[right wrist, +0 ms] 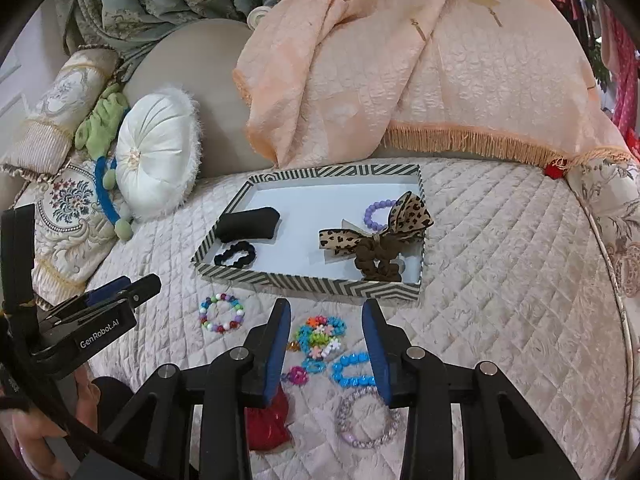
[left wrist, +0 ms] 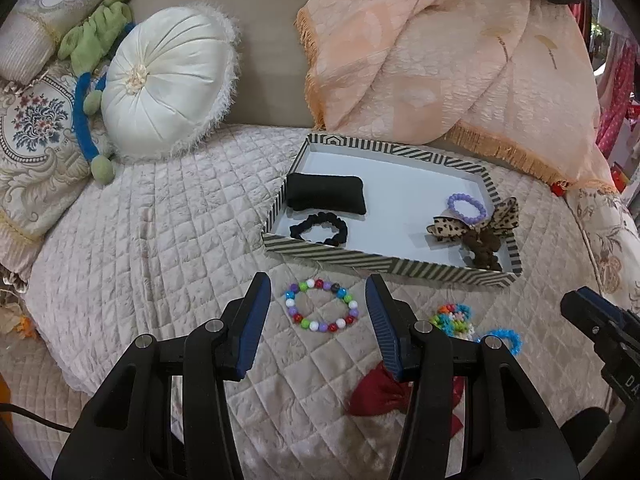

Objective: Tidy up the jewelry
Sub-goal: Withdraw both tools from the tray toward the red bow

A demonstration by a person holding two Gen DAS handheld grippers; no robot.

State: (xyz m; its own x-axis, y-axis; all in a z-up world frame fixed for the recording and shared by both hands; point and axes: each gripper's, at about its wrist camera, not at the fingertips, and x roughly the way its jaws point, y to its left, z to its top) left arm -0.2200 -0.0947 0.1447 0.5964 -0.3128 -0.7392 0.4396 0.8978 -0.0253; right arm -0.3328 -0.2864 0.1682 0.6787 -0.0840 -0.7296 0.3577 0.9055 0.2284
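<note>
The bed cover (right wrist: 500, 280) looks like quilted satin, pale with a soft sheen; the tray (right wrist: 304, 280) is matt striped card with a smooth plain white floor; inside it, a black scrunchie (right wrist: 236, 258) in matt crinkled cloth and a leopard-print ribbon bow (right wrist: 376, 228); the multicolour bead bracelet (left wrist: 322, 306) is glossy plastic; gripper fingers (left wrist: 252, 320) have ribbed blue rubbery pads on matt black plastic; the peach throw (left wrist: 440, 60) is crinkly cloth with a fringed edge.
</note>
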